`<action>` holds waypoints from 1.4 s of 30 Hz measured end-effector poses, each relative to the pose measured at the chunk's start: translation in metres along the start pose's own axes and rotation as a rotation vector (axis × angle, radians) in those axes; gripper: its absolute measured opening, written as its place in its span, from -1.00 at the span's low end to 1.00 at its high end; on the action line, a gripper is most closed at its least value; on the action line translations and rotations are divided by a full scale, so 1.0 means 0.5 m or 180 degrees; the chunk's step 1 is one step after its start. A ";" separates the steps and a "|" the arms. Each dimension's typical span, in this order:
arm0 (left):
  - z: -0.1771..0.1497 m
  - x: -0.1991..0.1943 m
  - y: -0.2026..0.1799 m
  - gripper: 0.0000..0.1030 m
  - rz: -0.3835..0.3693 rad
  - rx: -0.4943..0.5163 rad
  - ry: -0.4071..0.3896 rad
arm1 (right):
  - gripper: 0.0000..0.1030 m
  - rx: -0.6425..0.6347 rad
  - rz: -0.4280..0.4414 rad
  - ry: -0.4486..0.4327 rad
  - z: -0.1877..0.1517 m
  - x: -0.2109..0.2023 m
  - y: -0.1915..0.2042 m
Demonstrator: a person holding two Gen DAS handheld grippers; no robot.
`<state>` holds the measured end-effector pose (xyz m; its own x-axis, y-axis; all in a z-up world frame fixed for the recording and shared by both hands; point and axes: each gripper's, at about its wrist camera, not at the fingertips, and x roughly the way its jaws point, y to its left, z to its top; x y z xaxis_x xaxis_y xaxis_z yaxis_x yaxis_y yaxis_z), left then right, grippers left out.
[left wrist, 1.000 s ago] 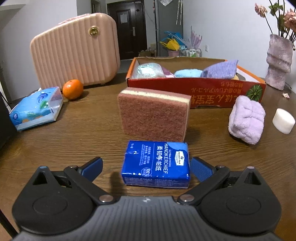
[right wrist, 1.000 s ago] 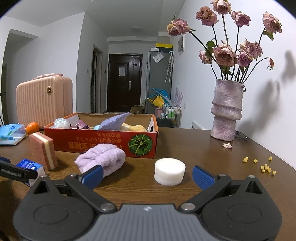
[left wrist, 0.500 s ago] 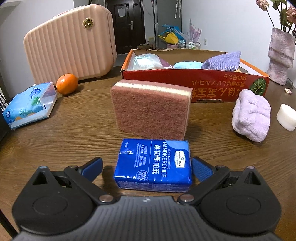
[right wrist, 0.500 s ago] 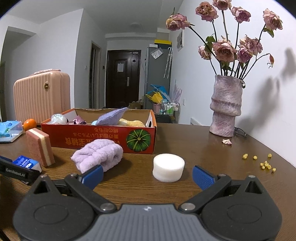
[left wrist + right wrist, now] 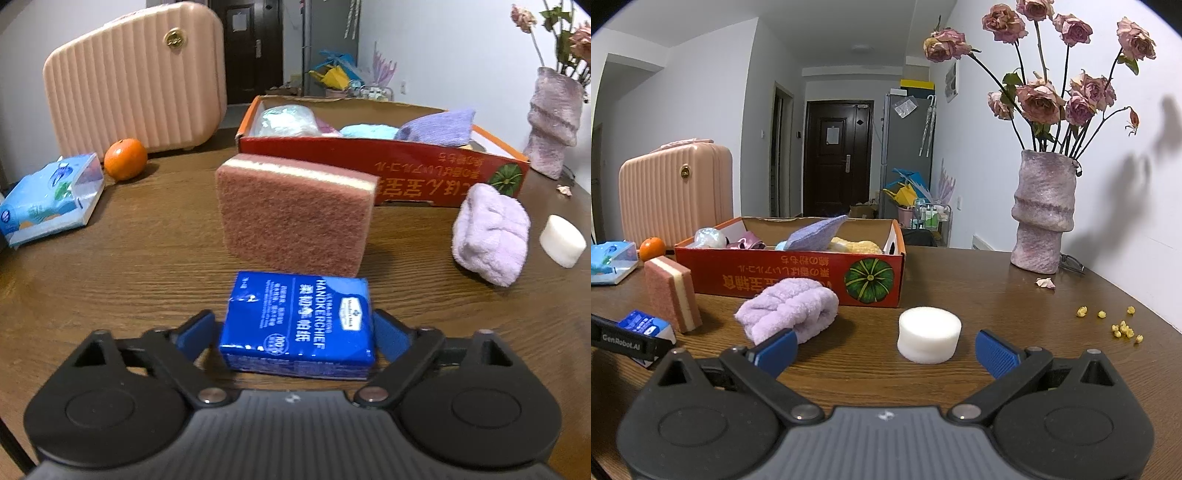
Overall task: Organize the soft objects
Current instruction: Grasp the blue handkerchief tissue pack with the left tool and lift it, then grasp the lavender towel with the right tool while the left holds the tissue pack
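Note:
A blue handkerchief tissue pack (image 5: 299, 317) lies on the wooden table between the fingers of my left gripper (image 5: 295, 332). Its jaws are closing, and both blue pads meet the pack's sides. Behind the pack a pink sponge (image 5: 295, 218) stands on edge. A rolled lilac towel (image 5: 491, 236) and a white foam disc (image 5: 561, 240) lie to the right. The red cardboard box (image 5: 406, 166) beyond holds several soft items. My right gripper (image 5: 886, 349) stands open just short of the foam disc (image 5: 929, 339), holding nothing.
A pink suitcase (image 5: 136, 77), an orange (image 5: 125, 158) and a light blue tissue packet (image 5: 48, 199) sit at the back left. A vase (image 5: 1043, 210) of dried roses stands at the right near the wall. Yellow crumbs (image 5: 1123, 326) dot the table's right side.
The left gripper's fingers have come inward from wide open onto the sides of the blue tissue pack. The right gripper and the other objects have stayed put.

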<state>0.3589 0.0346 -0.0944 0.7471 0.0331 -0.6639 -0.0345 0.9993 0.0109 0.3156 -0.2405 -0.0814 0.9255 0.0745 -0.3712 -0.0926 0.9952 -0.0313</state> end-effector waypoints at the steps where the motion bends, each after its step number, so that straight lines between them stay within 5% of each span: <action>1: 0.000 -0.002 -0.002 0.50 -0.0016 0.0012 -0.0017 | 1.00 0.0001 0.0003 -0.0002 0.000 0.000 0.000; 10: -0.004 -0.017 -0.002 0.45 0.0045 -0.0074 -0.0108 | 1.00 0.0018 0.0036 -0.0020 0.001 -0.005 -0.002; 29: -0.022 -0.165 -0.005 0.45 0.0177 -0.0305 -0.0908 | 1.00 0.0065 0.0113 -0.0095 0.003 -0.016 -0.003; 42: -0.021 -0.177 0.010 0.45 0.0178 -0.0361 -0.0996 | 1.00 -0.0024 0.0221 -0.0079 0.002 -0.006 0.025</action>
<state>0.2858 0.0366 -0.0435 0.9089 0.1084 -0.4027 -0.1418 0.9884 -0.0541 0.3121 -0.2284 -0.0798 0.9256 0.1448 -0.3496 -0.1595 0.9871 -0.0135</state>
